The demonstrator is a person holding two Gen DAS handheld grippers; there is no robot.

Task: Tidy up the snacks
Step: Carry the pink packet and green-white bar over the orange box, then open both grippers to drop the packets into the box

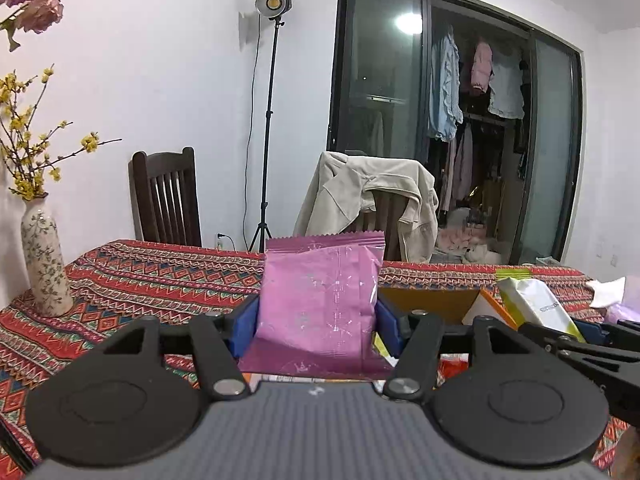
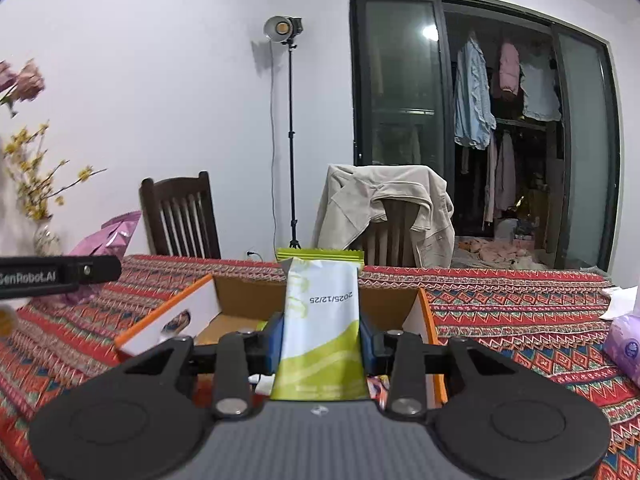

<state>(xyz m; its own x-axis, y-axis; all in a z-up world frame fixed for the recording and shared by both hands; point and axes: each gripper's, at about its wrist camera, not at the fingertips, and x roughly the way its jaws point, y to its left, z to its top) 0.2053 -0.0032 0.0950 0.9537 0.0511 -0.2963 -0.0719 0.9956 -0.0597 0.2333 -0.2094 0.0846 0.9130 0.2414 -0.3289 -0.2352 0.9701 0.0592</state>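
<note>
My left gripper is shut on a pink snack packet, held upright above the table, its blue pads pressing both sides. My right gripper is shut on a white and green snack packet with a date printed on it, held upright over an open cardboard box with orange-edged flaps. That box lies behind and right of the pink packet in the left wrist view, where the white and green packet and the right gripper show at the right. The pink packet shows far left in the right wrist view.
A red patterned cloth covers the table. A flowered vase with yellow branches stands at the left. Tissues and a purple pack lie at the right. Two chairs, one with a beige jacket, and a lamp stand are behind.
</note>
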